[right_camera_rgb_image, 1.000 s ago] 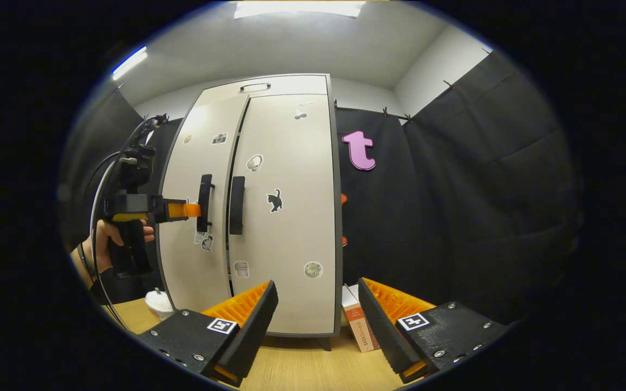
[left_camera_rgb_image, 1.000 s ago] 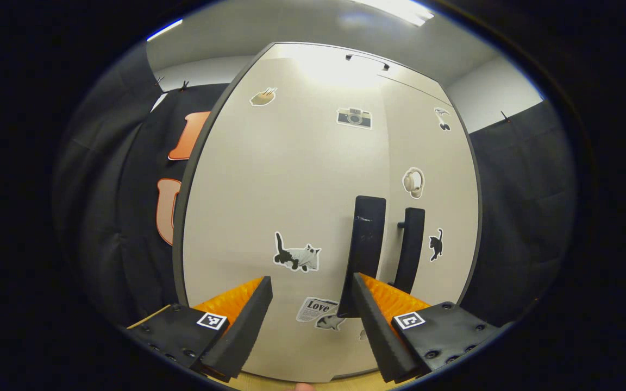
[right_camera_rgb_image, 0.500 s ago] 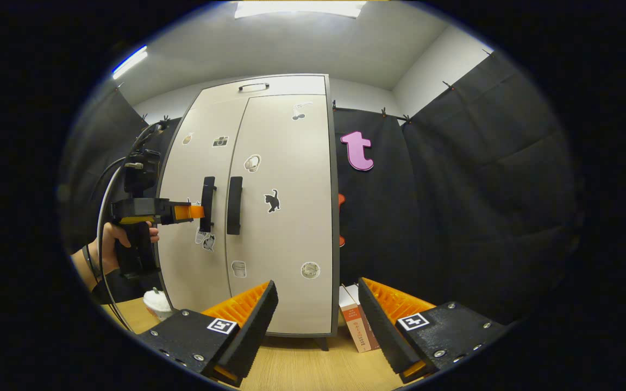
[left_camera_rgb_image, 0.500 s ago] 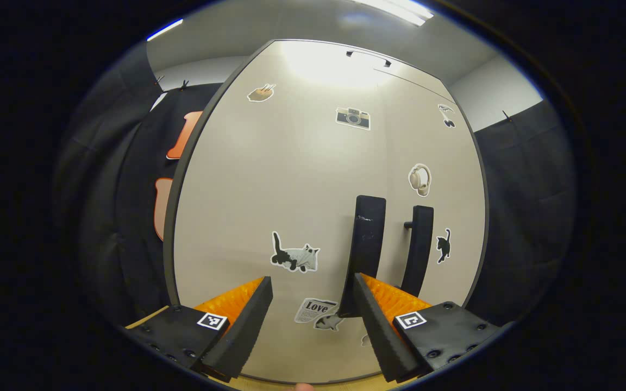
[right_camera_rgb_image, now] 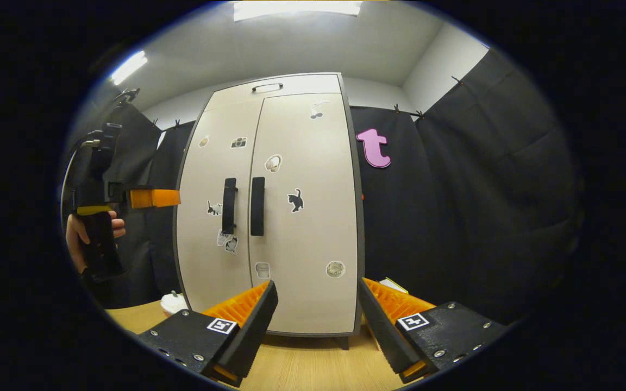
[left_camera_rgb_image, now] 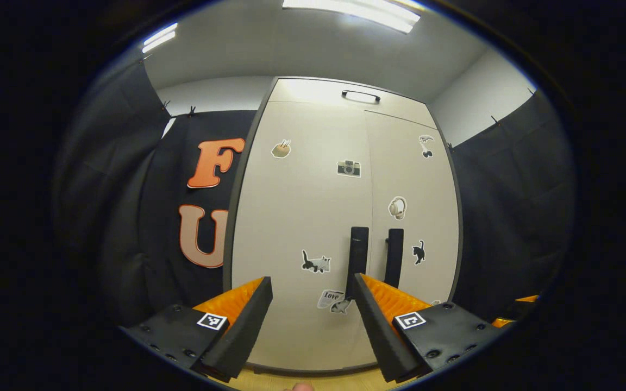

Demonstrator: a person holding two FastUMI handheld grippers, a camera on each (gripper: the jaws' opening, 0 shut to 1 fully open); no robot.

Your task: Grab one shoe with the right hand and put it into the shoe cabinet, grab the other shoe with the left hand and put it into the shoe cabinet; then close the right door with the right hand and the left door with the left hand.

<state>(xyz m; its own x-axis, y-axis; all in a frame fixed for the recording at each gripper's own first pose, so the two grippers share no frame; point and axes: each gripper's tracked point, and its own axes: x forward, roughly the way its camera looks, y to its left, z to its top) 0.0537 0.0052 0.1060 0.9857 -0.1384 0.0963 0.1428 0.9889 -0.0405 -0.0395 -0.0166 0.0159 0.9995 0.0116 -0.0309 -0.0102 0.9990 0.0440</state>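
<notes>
Now the left gripper (right_camera_rgb_image: 152,198) has drawn back from the left door (left_camera_rgb_image: 296,217), fingers apart and empty, like the right gripper (right_camera_rgb_image: 315,304). Both doors of the shoe cabinet (right_camera_rgb_image: 269,206) sit flush; the shoes are presumably inside, so the job looks finished.

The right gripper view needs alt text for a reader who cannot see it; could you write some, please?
A pale two-door shoe cabinet stands closed on a wooden floor, stickers on both doors. The right gripper hangs open before it; at left a hand holds the left gripper clear of the cabinet.
</notes>
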